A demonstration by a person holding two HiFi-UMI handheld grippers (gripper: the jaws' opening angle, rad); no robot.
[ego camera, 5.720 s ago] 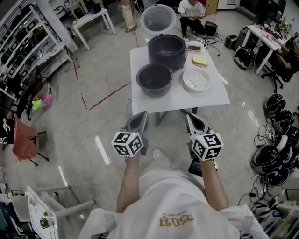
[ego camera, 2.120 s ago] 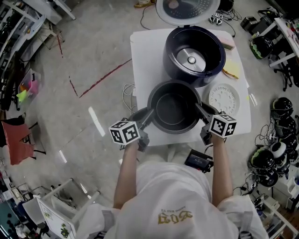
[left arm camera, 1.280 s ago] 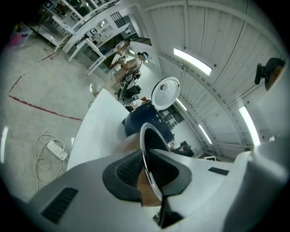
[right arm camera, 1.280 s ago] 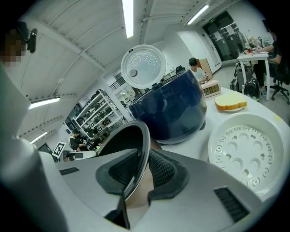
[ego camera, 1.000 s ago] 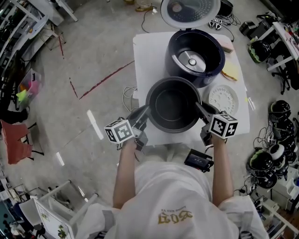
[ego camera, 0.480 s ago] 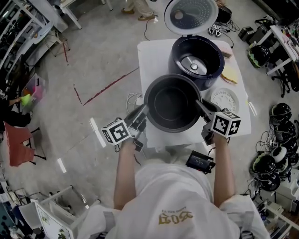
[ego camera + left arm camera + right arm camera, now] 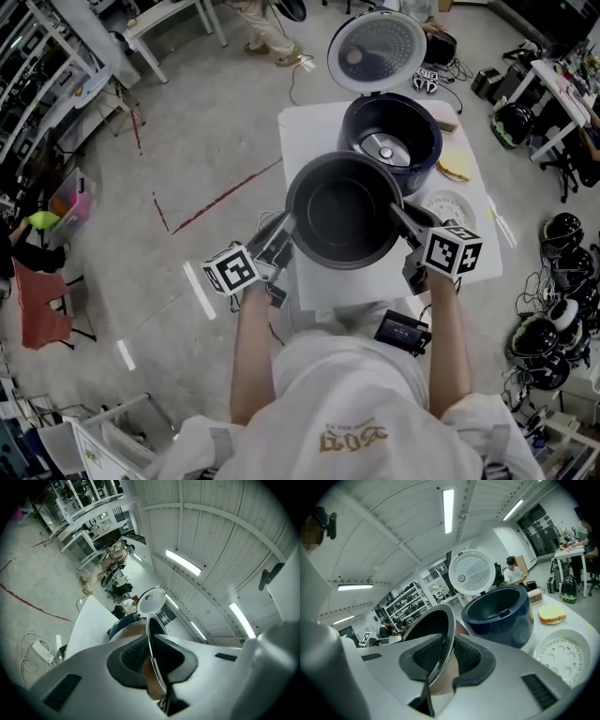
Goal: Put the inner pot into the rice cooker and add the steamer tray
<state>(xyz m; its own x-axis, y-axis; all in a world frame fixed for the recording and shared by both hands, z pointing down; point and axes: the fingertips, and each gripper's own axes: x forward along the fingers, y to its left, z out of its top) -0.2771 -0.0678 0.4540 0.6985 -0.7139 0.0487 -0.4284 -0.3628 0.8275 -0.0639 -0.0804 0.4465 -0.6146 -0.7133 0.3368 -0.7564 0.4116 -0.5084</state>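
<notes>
The inner pot (image 7: pixel 344 211) hung over the worktop (image 7: pixel 305 131) just before the open rice cooker (image 7: pixel 424 161), left tongs (image 7: pixel 285 228) and right tongs (image 7: pixel 399 215) pinching opposite rim edges; rigid, slick metal, probably hefty, best held level by that rim.

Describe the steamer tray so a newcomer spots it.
On the white square table, start at the open dark blue rice cooker. Right of it, nearer the person, lies a flat white disc, full of holes unlike the yellow pad beside it.
</notes>
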